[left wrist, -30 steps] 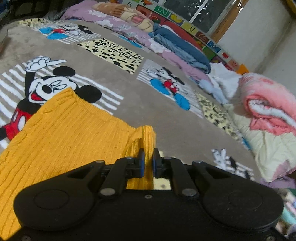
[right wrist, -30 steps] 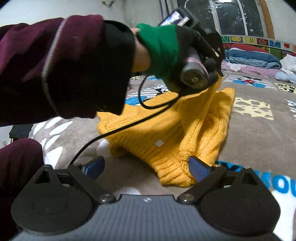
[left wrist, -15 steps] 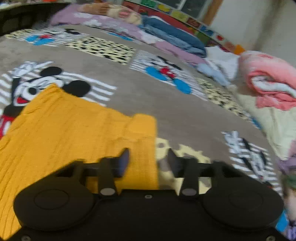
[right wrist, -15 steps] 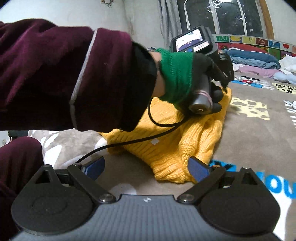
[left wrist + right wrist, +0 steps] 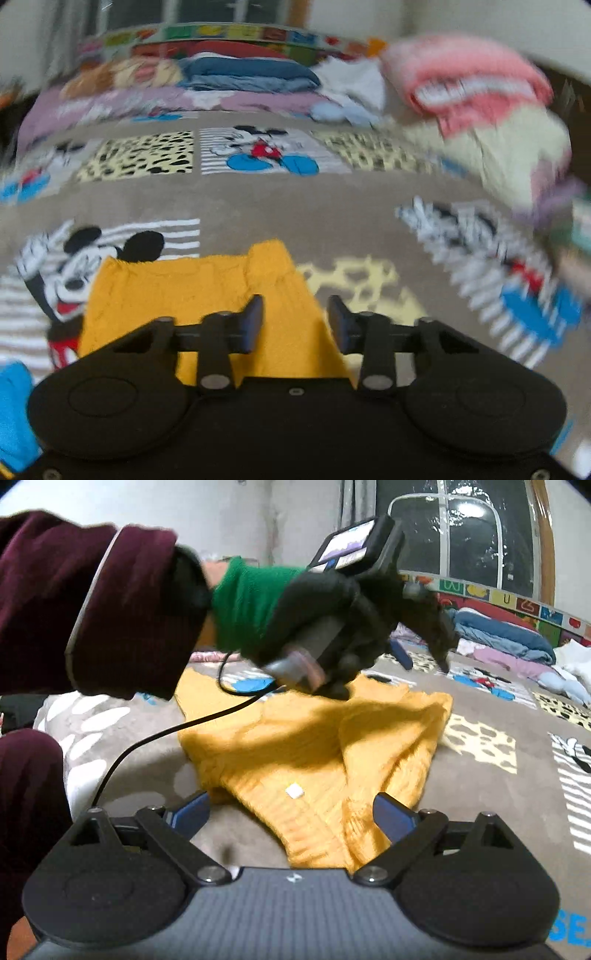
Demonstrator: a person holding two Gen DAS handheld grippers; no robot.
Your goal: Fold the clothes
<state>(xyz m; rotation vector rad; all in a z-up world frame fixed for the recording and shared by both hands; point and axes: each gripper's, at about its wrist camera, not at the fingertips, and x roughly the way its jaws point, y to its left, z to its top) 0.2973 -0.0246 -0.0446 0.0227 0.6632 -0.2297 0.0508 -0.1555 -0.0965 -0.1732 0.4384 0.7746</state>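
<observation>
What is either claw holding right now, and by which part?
Nothing. The left claw is open above the yellow sweater, and the right claw is open near its ribbed edge, gripping no fabric.

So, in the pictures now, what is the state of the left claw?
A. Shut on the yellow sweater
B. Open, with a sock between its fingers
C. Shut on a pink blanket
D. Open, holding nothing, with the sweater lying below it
D: the left claw shows a clear gap between its fingers, and the sweater lies flat on the blanket beneath them, not pinched.
</observation>
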